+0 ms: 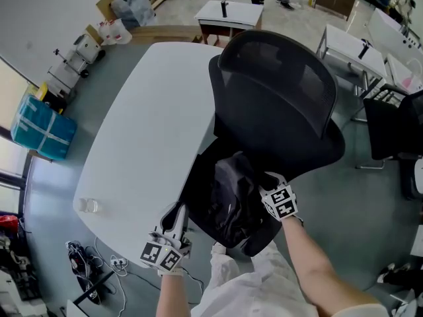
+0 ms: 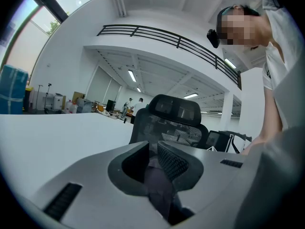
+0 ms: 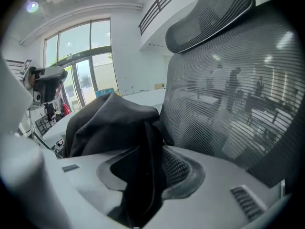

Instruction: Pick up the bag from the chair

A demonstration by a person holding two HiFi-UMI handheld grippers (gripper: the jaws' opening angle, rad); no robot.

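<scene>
A black bag lies crumpled on the seat of a black mesh-backed office chair. My left gripper is at the bag's left edge, beside the table. In the left gripper view its jaws are closed on a strip of dark bag fabric, with the chair behind. My right gripper is at the bag's right side, close to the chair back. In the right gripper view a fold of the bag runs down between the shut jaws, next to the mesh chair back.
A white table touches the chair's left side, with a clear bottle near its front edge. Cables lie on the floor below. A blue box stands far left, another chair at the right, and desks behind.
</scene>
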